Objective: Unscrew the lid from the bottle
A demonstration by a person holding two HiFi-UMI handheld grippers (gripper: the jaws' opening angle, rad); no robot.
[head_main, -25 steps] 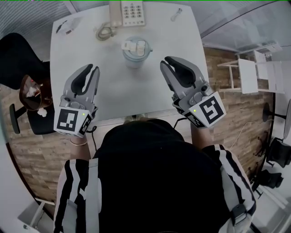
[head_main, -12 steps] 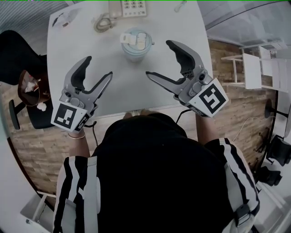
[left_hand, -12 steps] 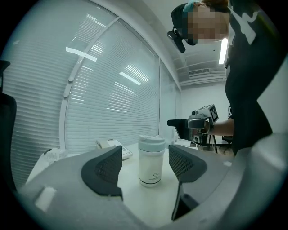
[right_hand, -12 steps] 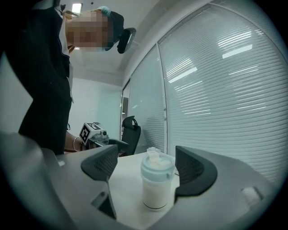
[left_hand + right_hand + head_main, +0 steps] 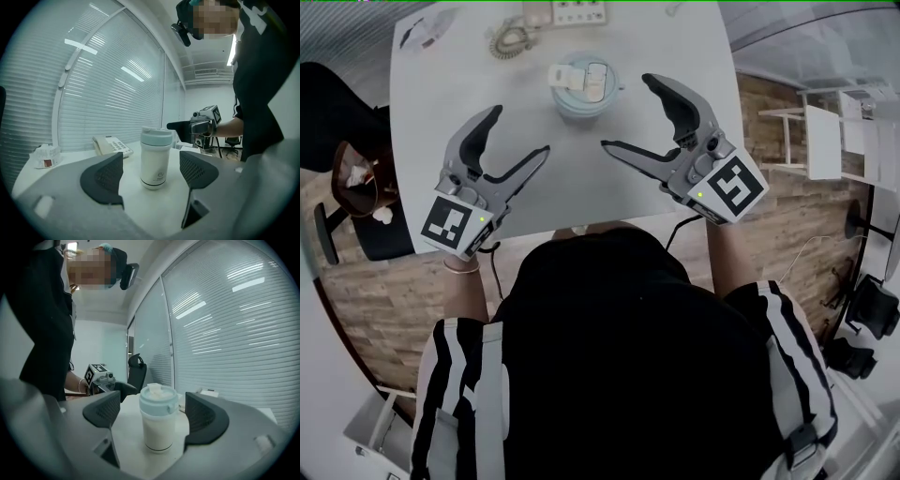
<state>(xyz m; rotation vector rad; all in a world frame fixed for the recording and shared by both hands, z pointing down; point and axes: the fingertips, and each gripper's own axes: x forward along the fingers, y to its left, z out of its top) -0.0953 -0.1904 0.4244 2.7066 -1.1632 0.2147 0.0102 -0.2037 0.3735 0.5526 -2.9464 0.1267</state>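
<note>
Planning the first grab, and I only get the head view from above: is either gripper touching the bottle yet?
Observer: No. The left gripper has jaws that have just been opening, with nothing between them; its own view shows bare table in front of the bottle.
Operator: And the other one?
Observer: The right gripper has also just been opening its jaws, empty; the bottle stands upright beyond them.
Operator: Lid seated?
Observer: From the side, the pale blue lid sits level on the white body.
</note>
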